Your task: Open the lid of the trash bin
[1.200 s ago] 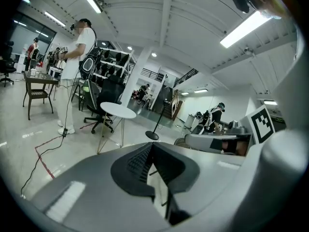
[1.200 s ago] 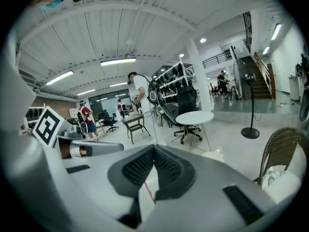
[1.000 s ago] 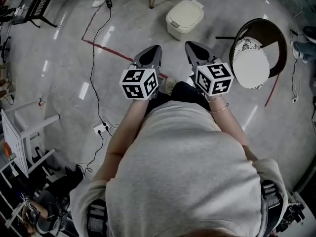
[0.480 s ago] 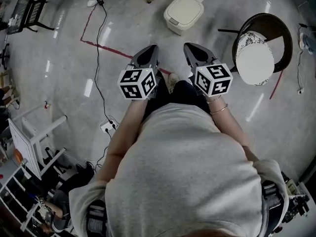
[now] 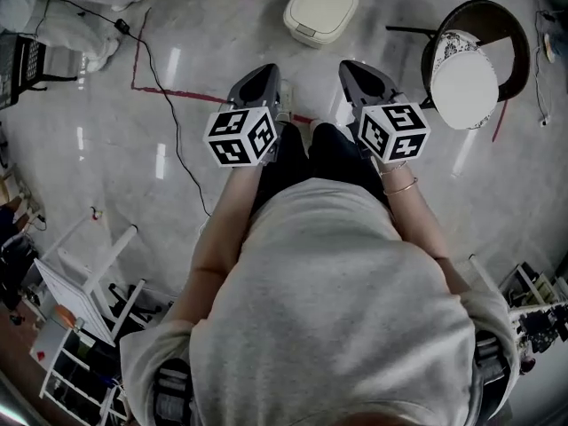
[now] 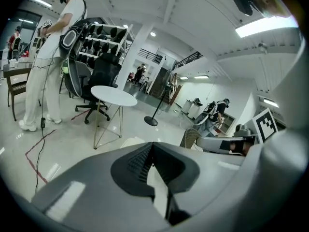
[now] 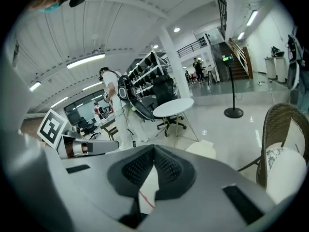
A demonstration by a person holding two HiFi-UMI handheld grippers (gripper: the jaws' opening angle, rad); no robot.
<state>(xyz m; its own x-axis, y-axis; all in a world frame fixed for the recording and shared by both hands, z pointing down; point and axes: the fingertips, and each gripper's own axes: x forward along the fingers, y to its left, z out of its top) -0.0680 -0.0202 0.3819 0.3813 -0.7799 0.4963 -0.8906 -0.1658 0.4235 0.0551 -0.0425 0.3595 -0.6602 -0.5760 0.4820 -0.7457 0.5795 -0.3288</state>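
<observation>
The cream trash bin (image 5: 321, 9) stands on the grey floor at the top of the head view, with its lid down. Both grippers are held side by side in front of the person's body, short of the bin and not touching it. My left gripper (image 5: 269, 71) is shut with nothing in it, and my right gripper (image 5: 348, 66) is also shut and empty. In the left gripper view the bin (image 6: 133, 140) shows as a pale shape just beyond the closed tips of the left gripper (image 6: 153, 144). The right gripper view has the bin (image 7: 203, 149) to the right of the right gripper (image 7: 154, 148).
A round wicker chair (image 5: 501, 34) with a white cushion (image 5: 461, 89) stands to the right of the bin. Red tape (image 5: 177, 91) and a black cable (image 5: 173, 140) cross the floor on the left. A white rack (image 5: 80, 282) is at lower left. A round white table (image 6: 113, 95) and a standing person (image 6: 48, 57) are beyond.
The bin, chair and floor tape have shifted up and slightly left in the head view. Both grippers stay shut, side by side, in about the same place.
</observation>
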